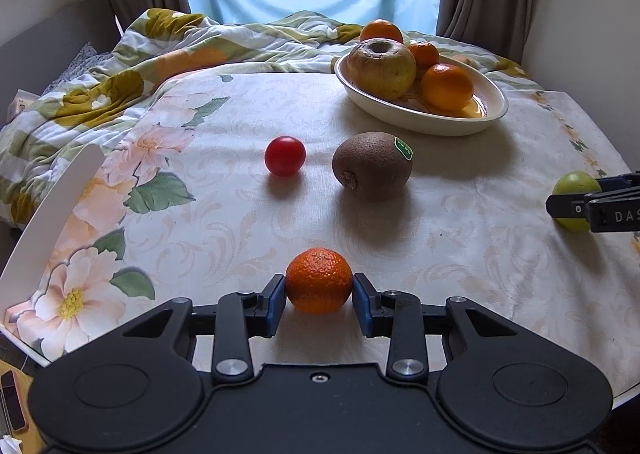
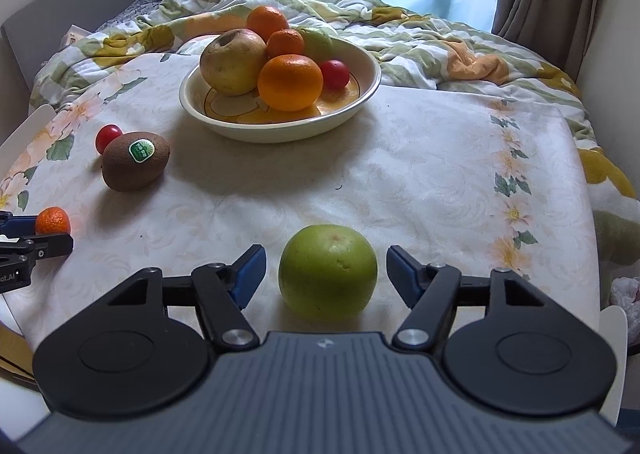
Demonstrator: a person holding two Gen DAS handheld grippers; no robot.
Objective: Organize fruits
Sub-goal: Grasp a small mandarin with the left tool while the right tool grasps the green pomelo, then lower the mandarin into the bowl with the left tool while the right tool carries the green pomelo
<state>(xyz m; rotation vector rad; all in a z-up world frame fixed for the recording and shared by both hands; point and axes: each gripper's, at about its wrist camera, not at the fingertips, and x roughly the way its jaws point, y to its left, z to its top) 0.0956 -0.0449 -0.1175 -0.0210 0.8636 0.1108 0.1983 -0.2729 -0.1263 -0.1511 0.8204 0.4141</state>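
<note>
Floral cloth covers the table (image 2: 440, 174), the largest thing ahead of both pairs of jaws, with a rumpled quilt (image 2: 420, 42) bunched beyond it under pale blue curtains. Far ahead of the right gripper (image 2: 326, 268), slightly left of its centre line, stands the cream bowl (image 2: 280, 132), holding a big yellowish apple (image 2: 232, 62), three oranges, a green fruit and a small red one.

Between the right gripper's blue pads sits a green fruit (image 2: 328, 272) on the cloth; the jaws stand wide, with a clear gap on each side of it.

Ahead and to the left of those jaws lies a brown kiwi (image 2: 135, 166) with a green-and-white sticker; its print is too small to read. In the left wrist view the same kiwi (image 1: 372, 166) lies ahead and a little right of the left gripper (image 1: 319, 296), with a small red tomato (image 1: 285, 155) just left of it, apart.

Smallest is the mandarin (image 1: 319, 280), resting on the cloth between the left gripper's pads, which are narrowed right up to its sides; whether they press it is unclear. White letters "DAS" show on the right gripper's body at the right edge of the left view.
</note>
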